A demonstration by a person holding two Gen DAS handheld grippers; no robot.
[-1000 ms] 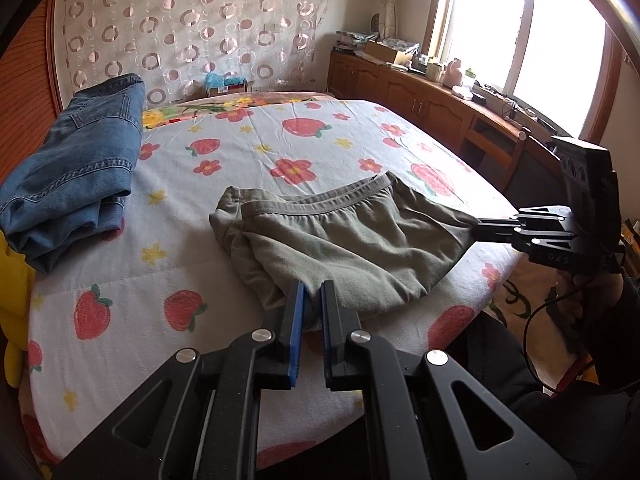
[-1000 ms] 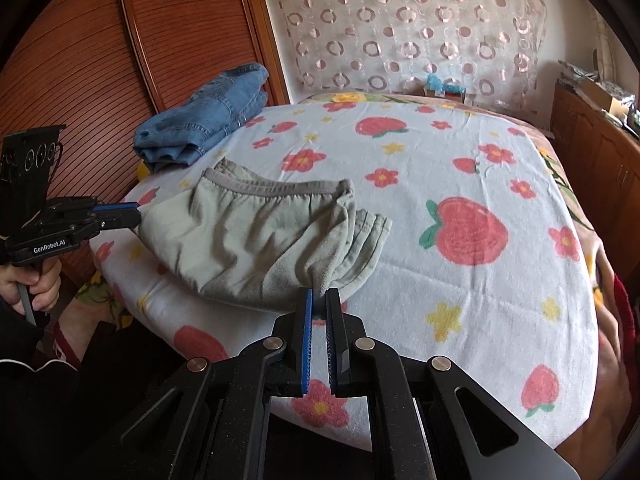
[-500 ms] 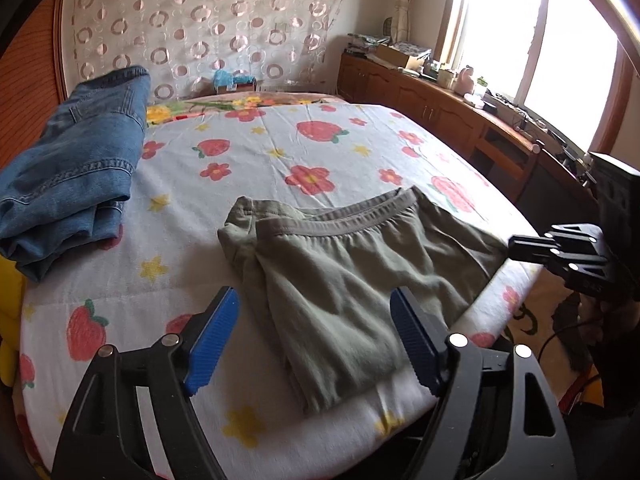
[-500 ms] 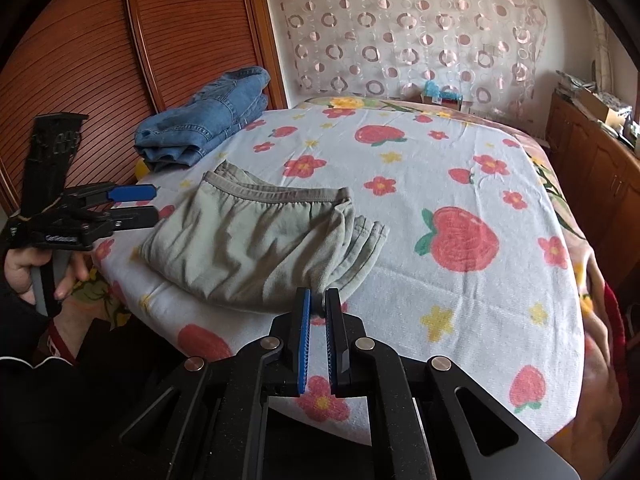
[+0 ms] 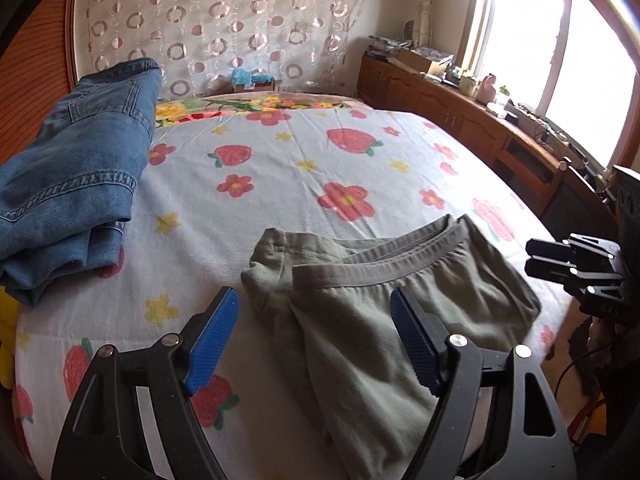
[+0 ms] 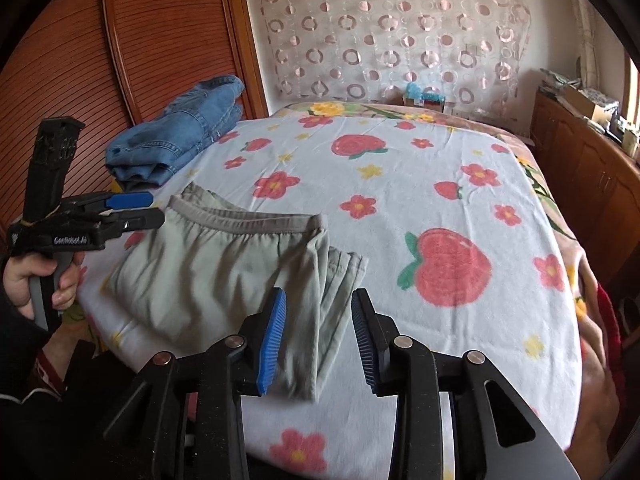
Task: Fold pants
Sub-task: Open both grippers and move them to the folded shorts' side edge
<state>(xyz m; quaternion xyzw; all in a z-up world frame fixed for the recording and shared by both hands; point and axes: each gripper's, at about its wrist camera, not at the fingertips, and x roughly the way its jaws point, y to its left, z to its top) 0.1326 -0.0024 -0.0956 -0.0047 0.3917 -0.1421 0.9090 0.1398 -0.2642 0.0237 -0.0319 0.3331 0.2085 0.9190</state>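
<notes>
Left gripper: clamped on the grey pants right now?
No. The left gripper has its blue pads spread wide above the grey pants, pressing on nothing.

Bed (image 6: 400, 184) in strawberry-and-flower sheet, folded olive pants (image 5: 360, 320) near edge, folded jeans (image 5: 72, 184) at side

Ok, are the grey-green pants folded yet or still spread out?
Folded: the grey-green pants lie as a compact stack on the bedsheet, leg hems layered beside the waistband.
</notes>
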